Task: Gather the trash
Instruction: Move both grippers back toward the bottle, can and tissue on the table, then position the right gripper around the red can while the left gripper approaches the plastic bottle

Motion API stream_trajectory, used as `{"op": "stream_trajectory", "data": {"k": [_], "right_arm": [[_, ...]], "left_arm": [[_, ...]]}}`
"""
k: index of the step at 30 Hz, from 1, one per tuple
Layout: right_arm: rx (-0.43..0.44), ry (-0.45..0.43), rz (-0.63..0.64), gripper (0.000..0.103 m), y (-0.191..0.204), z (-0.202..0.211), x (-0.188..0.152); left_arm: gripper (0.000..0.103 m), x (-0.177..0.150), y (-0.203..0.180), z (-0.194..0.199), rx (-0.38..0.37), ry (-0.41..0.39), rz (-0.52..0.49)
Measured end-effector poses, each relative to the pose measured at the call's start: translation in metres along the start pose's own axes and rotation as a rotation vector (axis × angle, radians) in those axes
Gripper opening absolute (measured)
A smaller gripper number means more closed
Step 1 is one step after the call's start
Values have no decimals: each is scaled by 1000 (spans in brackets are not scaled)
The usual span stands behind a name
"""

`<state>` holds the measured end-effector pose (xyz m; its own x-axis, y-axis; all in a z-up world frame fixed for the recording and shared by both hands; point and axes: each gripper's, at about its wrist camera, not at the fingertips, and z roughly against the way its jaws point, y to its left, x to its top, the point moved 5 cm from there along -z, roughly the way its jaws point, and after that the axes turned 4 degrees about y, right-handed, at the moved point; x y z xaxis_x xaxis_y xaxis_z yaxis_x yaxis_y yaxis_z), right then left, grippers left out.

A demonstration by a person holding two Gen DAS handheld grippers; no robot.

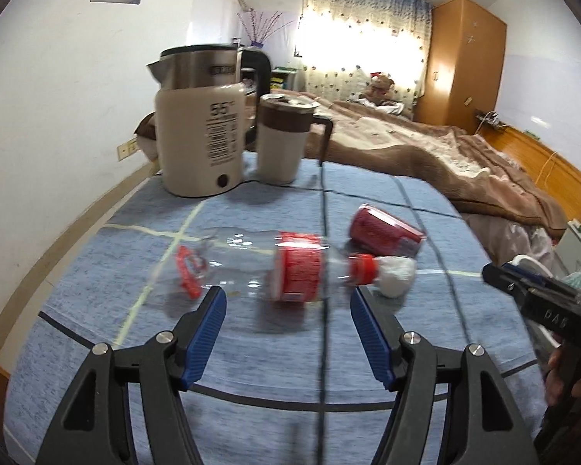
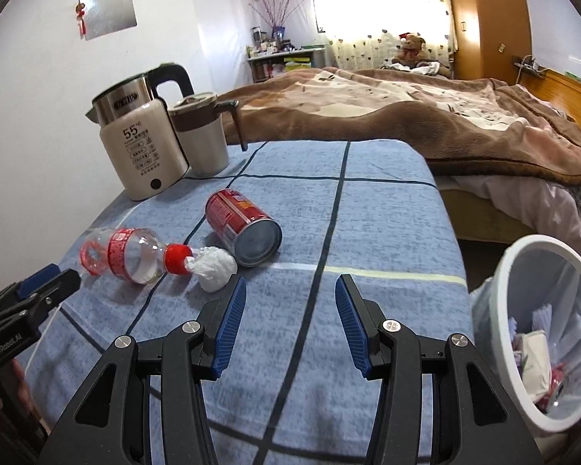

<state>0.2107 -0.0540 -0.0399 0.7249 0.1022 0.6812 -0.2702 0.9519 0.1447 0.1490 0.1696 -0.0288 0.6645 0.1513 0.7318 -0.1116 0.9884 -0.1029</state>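
Note:
An empty clear plastic bottle (image 1: 275,267) with a red label and red cap lies on its side on the blue checked tablecloth (image 1: 251,348). A white crumpled tissue (image 1: 397,271) touches its cap, and a red can (image 1: 385,232) lies behind. My left gripper (image 1: 288,306) is open just in front of the bottle, empty. My right gripper (image 2: 290,298) is open and empty, a little right of the tissue (image 2: 215,269), the bottle (image 2: 131,255) and the can (image 2: 242,226). A white trash bin (image 2: 538,333) holding trash stands off the table's right edge.
A cream electric kettle (image 2: 139,143) and a white-and-brown mug (image 2: 203,135) stand at the table's far left, with a black cord running across the cloth. A bed with a brown blanket (image 2: 426,116) lies beyond the table. The wall is on the left.

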Motion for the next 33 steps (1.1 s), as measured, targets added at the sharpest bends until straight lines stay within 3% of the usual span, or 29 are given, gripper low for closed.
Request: {"op": "stream_trajectory", "data": {"k": [14, 20, 23, 33], "right_arm": [[69, 19, 45, 49, 16, -45, 38], [65, 46, 96, 49, 28, -72, 46], [104, 80, 100, 50, 32, -84, 48], [69, 111, 122, 62, 35, -105, 51]], "left_arm": [[71, 26, 48, -27, 39, 12, 45], [74, 32, 62, -43, 9, 42, 73], [74, 27, 62, -51, -29, 72, 79], [74, 13, 44, -51, -118, 103, 44]]}}
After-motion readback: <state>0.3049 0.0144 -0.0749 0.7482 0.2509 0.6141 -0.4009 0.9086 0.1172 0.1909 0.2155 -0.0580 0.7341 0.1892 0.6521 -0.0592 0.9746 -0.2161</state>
